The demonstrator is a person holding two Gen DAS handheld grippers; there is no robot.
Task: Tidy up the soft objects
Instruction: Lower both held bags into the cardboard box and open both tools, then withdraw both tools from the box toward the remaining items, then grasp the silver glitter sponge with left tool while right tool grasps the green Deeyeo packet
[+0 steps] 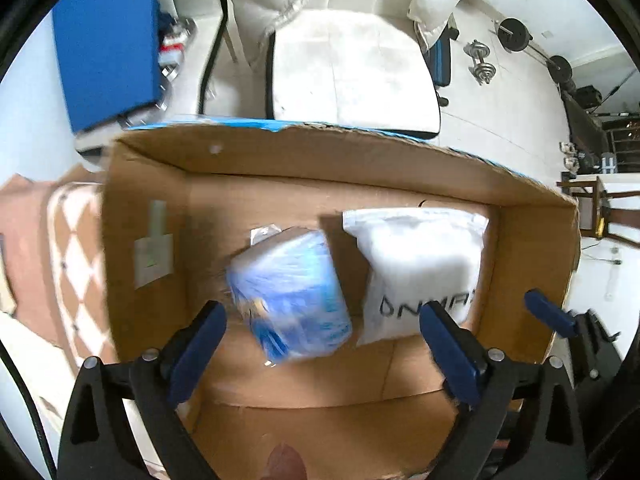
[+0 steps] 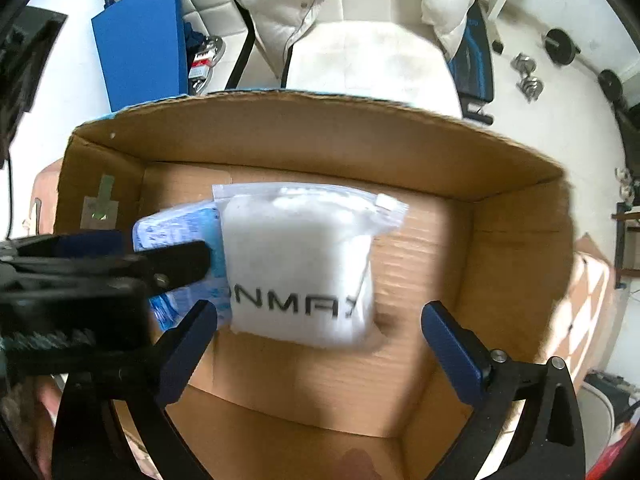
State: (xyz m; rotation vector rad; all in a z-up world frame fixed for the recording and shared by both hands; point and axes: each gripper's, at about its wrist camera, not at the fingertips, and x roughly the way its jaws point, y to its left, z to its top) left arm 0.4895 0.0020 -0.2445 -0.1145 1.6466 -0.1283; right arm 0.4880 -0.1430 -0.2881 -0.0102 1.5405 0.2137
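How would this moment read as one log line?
left gripper: open | right gripper: open | blue pack, white bag: in box

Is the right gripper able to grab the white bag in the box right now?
Probably yes. The right gripper hangs open over the cardboard box, and the white bag lies on the floor below with its top uncovered. The blue pack presses against the bag's one side, so a finger could bump it.

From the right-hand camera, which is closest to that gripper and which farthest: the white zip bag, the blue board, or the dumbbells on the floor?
Measured from the right gripper:
1. White zip bag, lying in the cardboard box right under the open jaws.
2. Blue board, standing beyond the box, upper left.
3. Dumbbells, on the floor, upper right. These last two are close to call.
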